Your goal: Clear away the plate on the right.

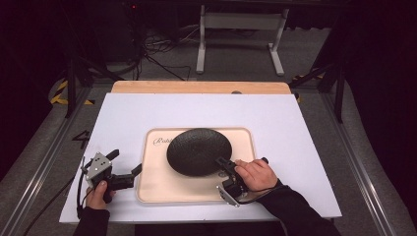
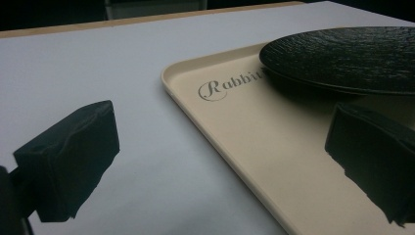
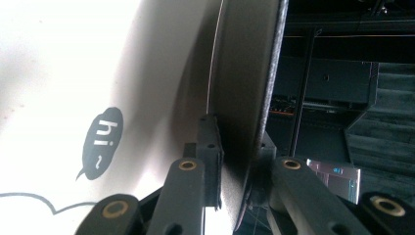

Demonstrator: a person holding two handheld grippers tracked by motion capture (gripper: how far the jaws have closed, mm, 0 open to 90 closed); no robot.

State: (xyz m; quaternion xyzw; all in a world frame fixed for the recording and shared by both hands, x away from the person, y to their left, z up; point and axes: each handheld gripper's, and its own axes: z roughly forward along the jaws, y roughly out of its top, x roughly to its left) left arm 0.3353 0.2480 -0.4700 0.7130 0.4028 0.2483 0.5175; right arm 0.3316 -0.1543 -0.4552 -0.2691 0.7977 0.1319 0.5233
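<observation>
A round black textured plate lies on a beige tray in the middle of the white table. My right gripper comes in at the plate's near right rim, turned on its side. In the right gripper view the plate stands edge-on and the right gripper is shut on its rim, one pad under it and one over, above the tray. My left gripper rests at the tray's left edge, open. In the left gripper view the left gripper holds nothing, straddling the tray's rim with the plate beyond.
The tray carries the printed word "Rabbit" and a dark "hi" speech bubble. A white board covers the table, with a wooden strip at its far edge. Metal rails flank the table, and a grey stand stands on the floor behind.
</observation>
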